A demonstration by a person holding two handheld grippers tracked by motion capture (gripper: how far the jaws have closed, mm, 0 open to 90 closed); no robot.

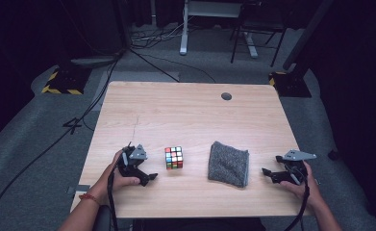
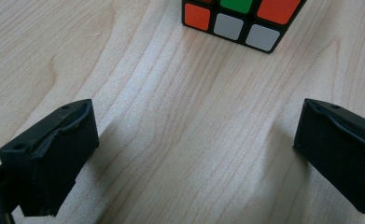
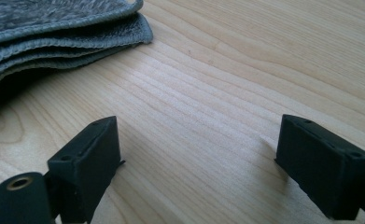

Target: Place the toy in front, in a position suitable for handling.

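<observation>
Both grippers idle on tabletop, jaws wide, nothing held; cube and cloth lie between them.

L to R, high view: left gripper rests on the wooden table near front edge, held in person's left hand; jaws stand wide apart w/ bare wood between them, empty. Rubik's cube sits just beside it to the right, not touching; in left gripper view the cube lies ahead of the jaws, apart from them. Folded grey cloth lies flat right of the cube, a gap between them. Right gripper at far right, jaws likewise wide, empty, pointing toward the cloth w/o contact.
</observation>
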